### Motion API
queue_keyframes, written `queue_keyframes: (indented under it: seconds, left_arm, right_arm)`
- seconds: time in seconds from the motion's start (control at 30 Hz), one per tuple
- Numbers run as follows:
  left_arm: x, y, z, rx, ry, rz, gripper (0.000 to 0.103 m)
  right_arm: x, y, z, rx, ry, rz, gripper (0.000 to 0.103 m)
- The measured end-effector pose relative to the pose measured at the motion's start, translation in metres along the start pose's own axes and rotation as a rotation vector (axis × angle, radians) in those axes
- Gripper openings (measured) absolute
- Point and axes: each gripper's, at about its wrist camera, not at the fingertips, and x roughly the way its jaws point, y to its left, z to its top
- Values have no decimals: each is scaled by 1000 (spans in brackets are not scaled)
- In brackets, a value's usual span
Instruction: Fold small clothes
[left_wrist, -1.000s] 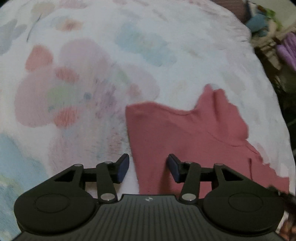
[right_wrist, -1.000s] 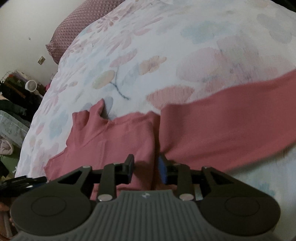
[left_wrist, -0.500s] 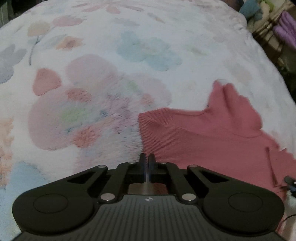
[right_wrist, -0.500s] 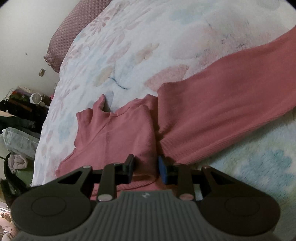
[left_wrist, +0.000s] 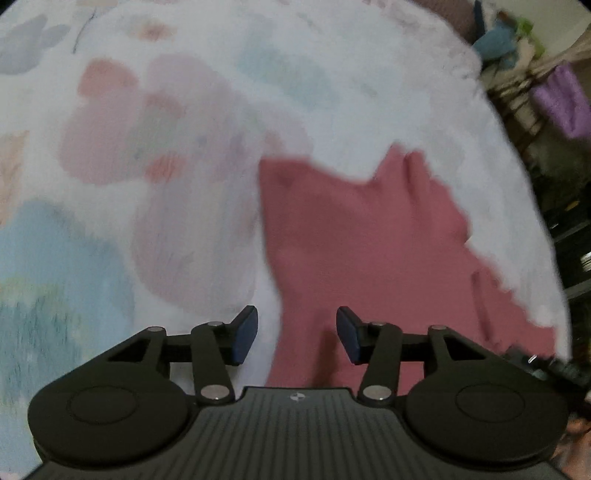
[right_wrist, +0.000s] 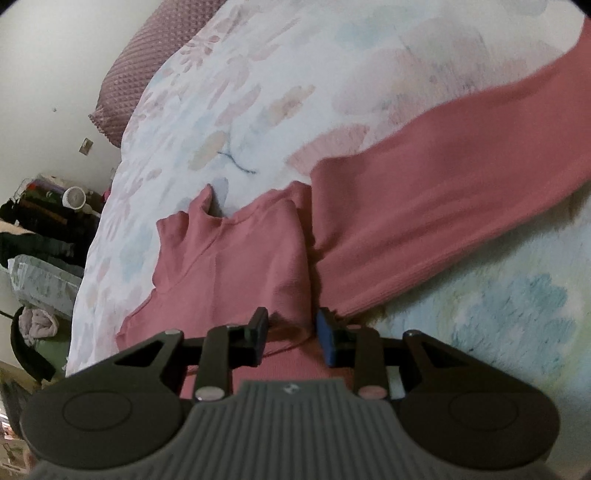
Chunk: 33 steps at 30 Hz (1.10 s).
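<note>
A pink knitted top lies on a floral bedspread. My left gripper hovers over the top's left edge. Its jaws are opening, the blue pads stand apart, and fabric lies under the gap. This view is blurred. In the right wrist view the top shows its collar at the far end, and a long pink part is folded across to the right. My right gripper is at the near hem. Its jaws are closing with a fold of the pink fabric between them, and a gap still shows.
A mauve quilted pillow lies at the head of the bed. Piled clothes and a small white fan fill the floor beyond the bed's left edge. Purple and blue items are stacked past the bed's right edge.
The left jaws shut half a second ago and now stand apart again, and the left hand has shifted sideways. The right view has rolled slightly; the folded pink part lies further across.
</note>
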Motion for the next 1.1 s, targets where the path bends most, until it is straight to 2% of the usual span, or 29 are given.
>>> queue_keyframes:
  seconds: [0.03,0.07,0.13,0.2,0.3,0.43,0.47,0.57,0.83,0.9,1.1]
  left_arm:
    - [3,-3,-3,19,7,31,25]
    - [4,-6,-5,49,6,70,22]
    - [2,-13,-4,84,12,100,18]
    - [4,-26,-2,164,38,184,19]
    - [16,-40,-7,264,66,275,26]
    - [16,-47,-9,262,38,289,27]
    - [10,-50,-11,263,20,284,28]
    - [-13,-56,-16,262,-41,256,36]
    - [-66,-81,-20,285,-164,208,50]
    - [-71,-92,-21,299,-188,201,57]
    - [-74,-128,-28,332,-236,176,64]
  right_arm:
    - [2,0,-1,1,4,-4,8]
    - [2,2,-1,-11,5,-13,6]
    - [-4,10,-2,-59,-13,-32,5]
    - [-8,19,-2,-121,-18,-64,5]
    - [3,19,-1,-144,44,-143,5]
    - [12,18,-4,-175,72,-182,3]
    - [8,20,-4,-178,66,-177,11]
    - [-15,29,-1,-202,28,-143,31]
    - [-92,23,-4,-279,-46,-145,41]
    - [-111,18,-6,-304,-73,-164,45]
    - [-164,-21,0,-312,-147,-277,46]
